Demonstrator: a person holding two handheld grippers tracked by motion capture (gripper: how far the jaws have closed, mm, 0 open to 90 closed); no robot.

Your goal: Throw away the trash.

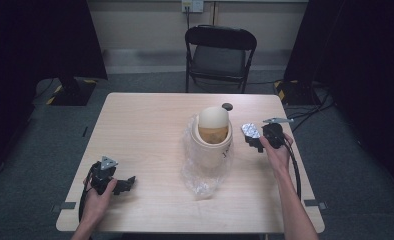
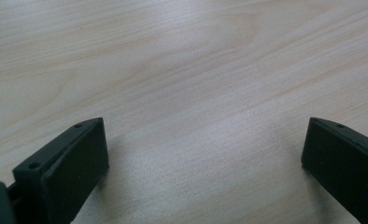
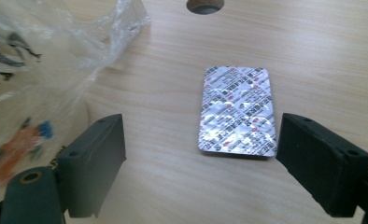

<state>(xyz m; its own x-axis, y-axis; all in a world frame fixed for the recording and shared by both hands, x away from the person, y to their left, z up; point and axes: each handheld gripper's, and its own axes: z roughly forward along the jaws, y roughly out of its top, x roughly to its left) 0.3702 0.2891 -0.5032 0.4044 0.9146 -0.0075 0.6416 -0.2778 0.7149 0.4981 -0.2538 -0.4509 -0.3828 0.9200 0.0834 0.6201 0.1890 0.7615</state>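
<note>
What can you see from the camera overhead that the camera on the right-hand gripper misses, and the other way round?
High view alone: the chair behind the table, the left gripper resting near the front edge, both forearms, and the whole lidded jar in its plastic wrap.

Right gripper view alone: the printed foil pattern on the blister pack, and that it lies flat between this gripper's open jaws, untouched.

Both: the blister pack, the right gripper, the crinkled plastic, the table and its round dark hole.
</note>
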